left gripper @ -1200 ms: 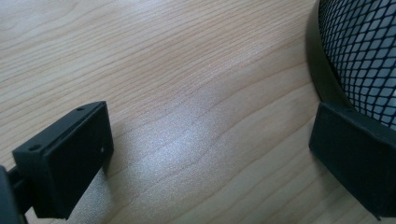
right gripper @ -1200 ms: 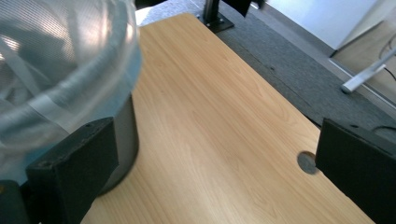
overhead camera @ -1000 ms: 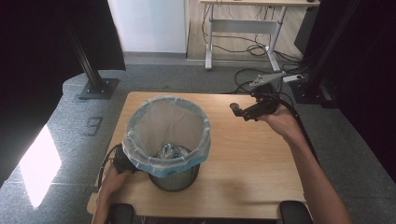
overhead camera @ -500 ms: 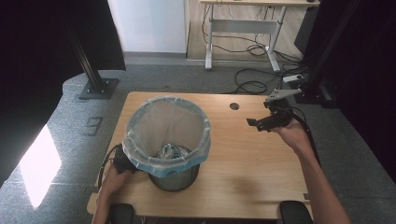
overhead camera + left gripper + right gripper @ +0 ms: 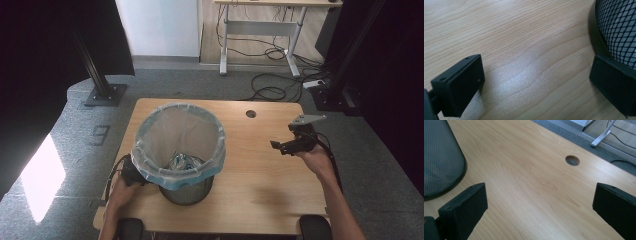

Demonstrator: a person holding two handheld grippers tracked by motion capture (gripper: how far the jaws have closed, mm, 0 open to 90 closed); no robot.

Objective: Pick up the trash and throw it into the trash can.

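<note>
The bin (image 5: 180, 150) stands on the table's (image 5: 260, 170) left half, bag (image 5: 145, 165) folded over its rim, crumpled waste (image 5: 182, 161) inside; the left gripper (image 5: 131, 172) rests low beside its base, jaws spread and empty, probably to steady it; the right gripper (image 5: 290, 144) hovers near the right edge, jaws wide apart, holding nothing, wrist angled inward.

Right gripper (image 5: 540, 207): jaws spread wide above bare wooden table (image 5: 529, 170). Black mesh bin (image 5: 441, 157) stands at left; round cable hole (image 5: 572, 160) far right.
</note>
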